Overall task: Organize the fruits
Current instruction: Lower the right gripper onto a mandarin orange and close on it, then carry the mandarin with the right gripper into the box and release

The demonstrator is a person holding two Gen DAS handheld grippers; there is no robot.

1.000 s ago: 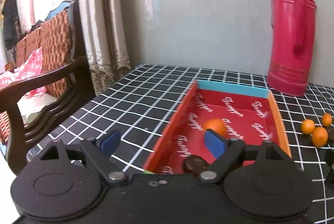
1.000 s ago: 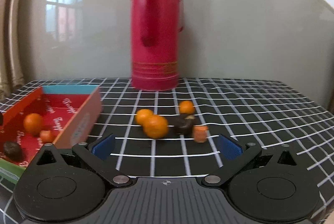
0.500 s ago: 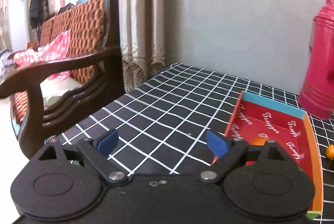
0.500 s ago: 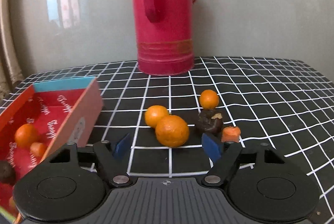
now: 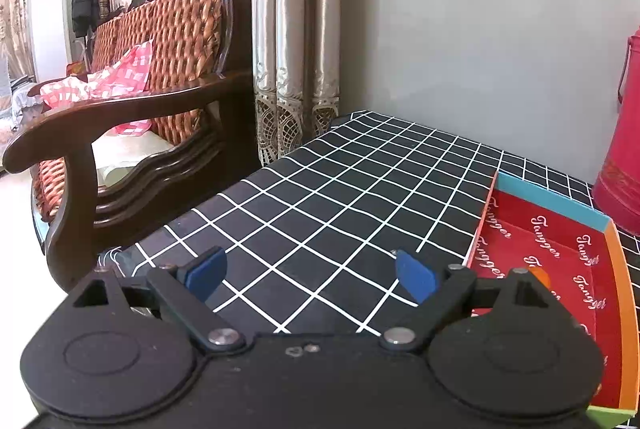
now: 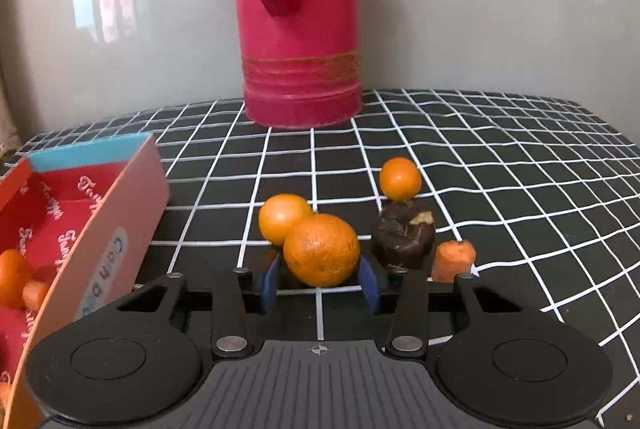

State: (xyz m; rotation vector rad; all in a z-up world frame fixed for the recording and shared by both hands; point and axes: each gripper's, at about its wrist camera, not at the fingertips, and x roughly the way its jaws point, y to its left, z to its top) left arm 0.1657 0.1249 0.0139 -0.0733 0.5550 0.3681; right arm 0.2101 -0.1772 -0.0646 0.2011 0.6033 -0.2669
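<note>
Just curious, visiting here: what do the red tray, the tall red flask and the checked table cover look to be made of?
Tray: likely printed cardboard, with thin flat walls and printed lettering.
Flask: probably painted metal, glossy with ribbed bands, though plastic is possible.
Table cover: seemingly cloth or vinyl; the grid lines ripple in places.

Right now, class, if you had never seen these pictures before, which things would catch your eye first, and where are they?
A tall red flask stands at the back of the checked table, against the wall. In front of it lies a cluster of fruit, and the right gripper has just been closing its jaws around the big orange nearest the camera. At the left sits a red box with fruit inside.
</note>
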